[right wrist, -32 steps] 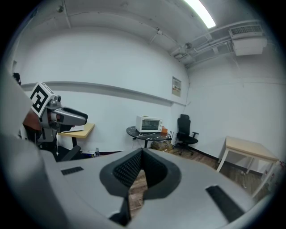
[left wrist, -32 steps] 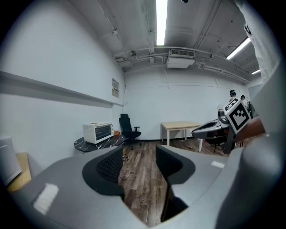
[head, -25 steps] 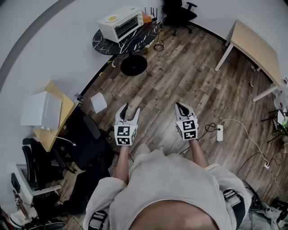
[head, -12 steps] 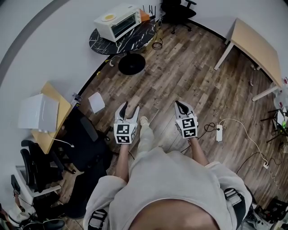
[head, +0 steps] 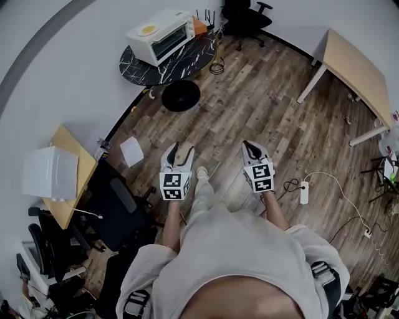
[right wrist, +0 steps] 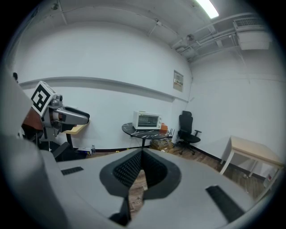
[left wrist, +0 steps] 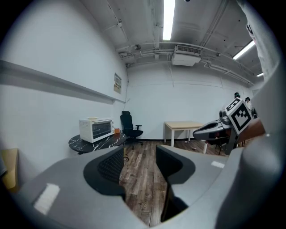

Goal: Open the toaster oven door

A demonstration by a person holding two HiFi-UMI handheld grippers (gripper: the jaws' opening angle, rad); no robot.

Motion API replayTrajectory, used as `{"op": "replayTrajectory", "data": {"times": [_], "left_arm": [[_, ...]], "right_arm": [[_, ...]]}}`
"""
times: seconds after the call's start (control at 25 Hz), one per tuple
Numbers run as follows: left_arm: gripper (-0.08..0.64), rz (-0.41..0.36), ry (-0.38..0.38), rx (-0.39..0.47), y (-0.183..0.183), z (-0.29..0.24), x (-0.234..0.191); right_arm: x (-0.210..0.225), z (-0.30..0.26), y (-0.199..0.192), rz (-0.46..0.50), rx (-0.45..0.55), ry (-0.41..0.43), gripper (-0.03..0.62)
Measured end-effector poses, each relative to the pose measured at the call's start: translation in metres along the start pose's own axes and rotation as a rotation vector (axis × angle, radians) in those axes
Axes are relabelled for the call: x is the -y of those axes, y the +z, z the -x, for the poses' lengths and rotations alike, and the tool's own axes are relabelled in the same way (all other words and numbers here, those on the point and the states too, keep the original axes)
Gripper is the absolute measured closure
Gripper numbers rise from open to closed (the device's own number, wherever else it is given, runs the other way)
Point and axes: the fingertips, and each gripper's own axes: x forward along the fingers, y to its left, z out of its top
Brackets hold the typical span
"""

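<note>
A white toaster oven (head: 159,32) stands with its door closed on a round black marble table (head: 181,61) against the far wall. It also shows small in the left gripper view (left wrist: 95,129) and the right gripper view (right wrist: 147,120). Both grippers are held out in front of the person's body, over the wooden floor and far from the oven. My left gripper (head: 179,151) is open with nothing between its jaws (left wrist: 139,159). My right gripper (head: 250,147) is shut on nothing, its pads meeting at the tip (right wrist: 142,154).
A black office chair (head: 246,15) stands past the round table and a light wooden table (head: 358,65) at the right. A power strip (head: 304,188) with cables lies on the floor. At the left are a desk with a white box (head: 50,173), a dark chair (head: 115,202) and a paper sheet (head: 132,151).
The person has stepped forward, one foot now out ahead on the floor. The room has shifted in the head view. Both grippers keep their pose and state.
</note>
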Motion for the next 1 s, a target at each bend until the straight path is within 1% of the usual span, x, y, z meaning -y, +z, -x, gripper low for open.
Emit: {"op": "replayTrajectory", "data": {"times": [0.28, 0.44, 0.6, 1.0], "left_arm": [[0.339, 0.014, -0.050, -0.005, 0.014, -0.073, -0.039], [0.339, 0.012, -0.075, -0.004, 0.028, -0.111, -0.062], [0.339, 0.010, -0.082, 0.005, 0.043, -0.143, -0.092], [0.339, 0.019, -0.098, -0.008, 0.061, -0.223, -0.166]], "right_arm": [[0.031, -0.065, 0.023, 0.003, -0.024, -0.037, 0.578], [0.049, -0.100, 0.039, -0.001, -0.036, -0.058, 0.578], [0.061, -0.138, 0.057, 0.002, -0.038, -0.067, 0.578], [0.085, -0.232, 0.090, 0.005, -0.049, -0.081, 0.578]]}}
